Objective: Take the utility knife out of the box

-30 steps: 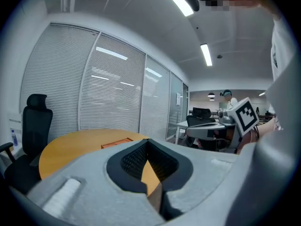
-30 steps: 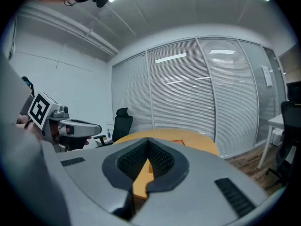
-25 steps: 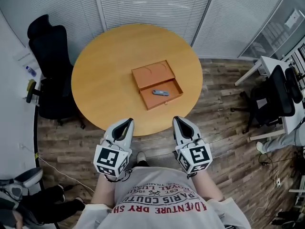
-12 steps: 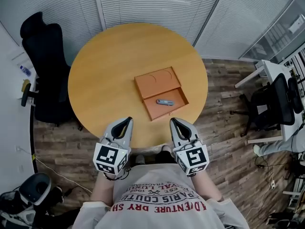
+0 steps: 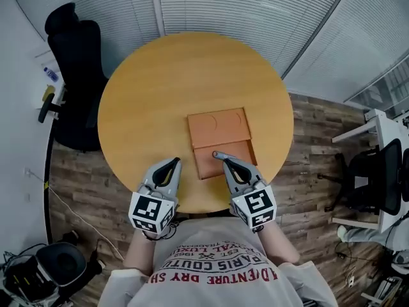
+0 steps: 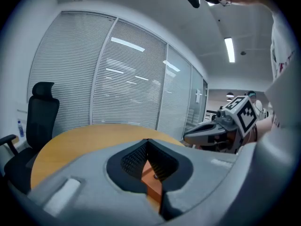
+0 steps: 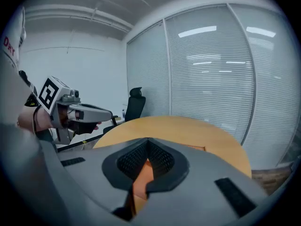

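1 orange box lies open on 1 round wooden table, with 1 utility knife in it.

The box shows 2 halves: the flat lid folded back on the far side and the tray nearer the person. The tray holds the knife, of which only a grey end shows past the tip of the right gripper; whether they touch cannot be told. Both of the 2 grippers have their jaws closed together and carry nothing (each gripper's own view shows the tips meeting). The left gripper hangs over the table's near edge, left of the box and apart from it. 2 black office chairs stand around the table.
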`<control>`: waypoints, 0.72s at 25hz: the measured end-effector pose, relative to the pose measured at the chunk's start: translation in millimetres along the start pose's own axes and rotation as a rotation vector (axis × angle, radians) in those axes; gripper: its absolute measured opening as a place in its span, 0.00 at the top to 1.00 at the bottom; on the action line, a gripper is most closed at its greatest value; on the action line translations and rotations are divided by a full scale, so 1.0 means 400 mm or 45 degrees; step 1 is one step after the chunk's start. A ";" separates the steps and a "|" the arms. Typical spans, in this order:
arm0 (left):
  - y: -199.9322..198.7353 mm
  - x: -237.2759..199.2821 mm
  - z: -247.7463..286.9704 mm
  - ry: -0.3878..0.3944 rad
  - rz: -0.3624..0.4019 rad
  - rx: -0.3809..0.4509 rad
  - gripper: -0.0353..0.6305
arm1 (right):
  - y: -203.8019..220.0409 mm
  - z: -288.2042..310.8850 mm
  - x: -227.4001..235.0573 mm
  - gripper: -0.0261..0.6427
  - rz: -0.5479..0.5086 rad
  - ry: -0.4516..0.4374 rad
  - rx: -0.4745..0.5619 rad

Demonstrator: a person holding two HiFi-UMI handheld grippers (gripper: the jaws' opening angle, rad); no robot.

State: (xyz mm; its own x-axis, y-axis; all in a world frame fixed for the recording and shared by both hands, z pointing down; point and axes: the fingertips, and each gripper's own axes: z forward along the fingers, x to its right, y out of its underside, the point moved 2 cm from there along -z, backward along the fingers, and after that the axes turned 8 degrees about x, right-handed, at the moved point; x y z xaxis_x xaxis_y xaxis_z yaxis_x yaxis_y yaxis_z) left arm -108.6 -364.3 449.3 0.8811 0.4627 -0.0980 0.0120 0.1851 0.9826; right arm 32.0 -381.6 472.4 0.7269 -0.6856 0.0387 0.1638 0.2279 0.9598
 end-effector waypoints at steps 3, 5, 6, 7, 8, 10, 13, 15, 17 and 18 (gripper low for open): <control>0.030 0.005 0.043 -0.025 -0.011 -0.046 0.95 | 0.046 0.041 0.049 0.95 0.040 -0.081 -0.107; 0.051 0.000 0.061 -0.047 -0.017 -0.074 0.95 | 0.083 0.063 0.076 0.95 0.020 -0.120 -0.184; 0.061 -0.005 0.067 -0.063 -0.022 -0.082 0.95 | 0.106 0.076 0.086 0.95 0.005 -0.143 -0.230; 0.070 -0.010 0.071 -0.080 -0.027 -0.087 0.95 | 0.131 0.089 0.095 0.95 -0.005 -0.168 -0.279; 0.079 -0.013 0.074 -0.097 -0.031 -0.090 0.95 | 0.157 0.101 0.102 0.95 -0.008 -0.197 -0.330; 0.101 -0.015 0.075 -0.130 -0.040 -0.101 0.95 | 0.212 0.123 0.114 0.95 -0.005 -0.247 -0.427; 0.143 -0.020 0.065 -0.180 -0.077 -0.138 0.95 | 0.289 0.150 0.130 0.89 -0.021 -0.304 -0.571; 0.169 -0.032 0.051 -0.229 -0.121 -0.156 0.95 | 0.333 0.166 0.131 0.79 -0.048 -0.358 -0.672; 0.190 -0.064 0.044 -0.272 -0.151 -0.165 0.95 | 0.369 0.197 0.129 0.74 -0.104 -0.411 -0.753; 0.199 -0.082 0.043 -0.290 -0.159 -0.170 0.95 | 0.386 0.214 0.125 0.71 -0.140 -0.440 -0.789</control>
State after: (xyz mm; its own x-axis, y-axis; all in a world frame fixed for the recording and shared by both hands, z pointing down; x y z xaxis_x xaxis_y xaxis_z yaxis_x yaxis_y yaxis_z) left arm -128.4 -379.7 533.6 0.9604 0.2251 -0.1643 0.0783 0.3480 0.9342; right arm 36.7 -440.0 646.3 0.4483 -0.8836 0.1350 0.6474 0.4251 0.6326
